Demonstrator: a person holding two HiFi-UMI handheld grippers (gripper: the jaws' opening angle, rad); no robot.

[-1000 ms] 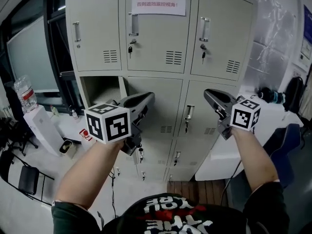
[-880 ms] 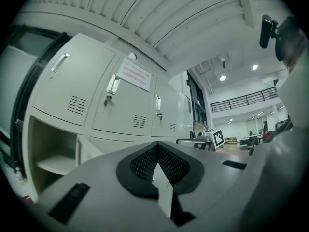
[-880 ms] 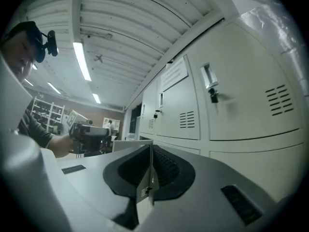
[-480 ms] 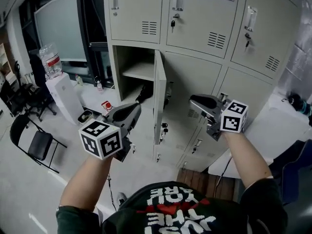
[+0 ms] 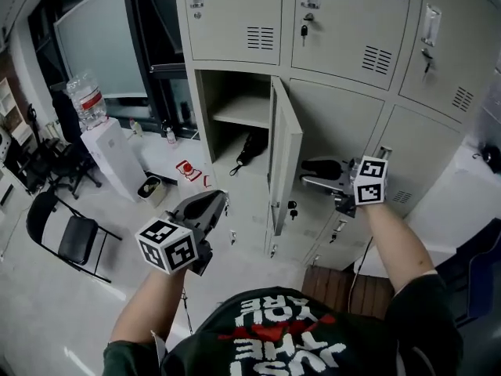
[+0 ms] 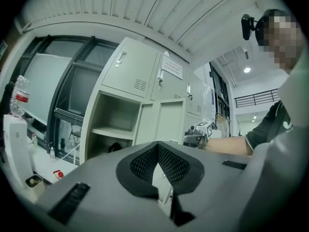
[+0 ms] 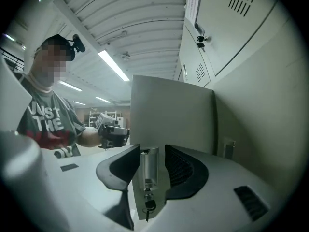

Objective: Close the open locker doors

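Note:
The grey locker bank has one open door [image 5: 286,155] in the left column, standing edge-on toward me beside its bare compartment [image 5: 235,92]. My right gripper [image 5: 307,172] is at the door's outer face. In the right gripper view the door's metal handle [image 7: 148,166], with a key below it, stands between the jaws of the right gripper [image 7: 147,153]. These jaws are opening and the pads do not press on it. My left gripper [image 5: 213,204] hangs lower left, apart from the door, and its pads [image 6: 171,166] meet with nothing held.
A black object [image 5: 249,149] lies low in the open compartment. A water bottle [image 5: 88,100] stands on a white box at the left, with black chairs [image 5: 70,233] in front of it. A white table [image 5: 470,202] is at the right. The other locker doors are closed.
The head view has dropped and closed in on the lockers. My right gripper has moved left to the open door's handle and its jaws have spread. The left gripper has sunk lower.

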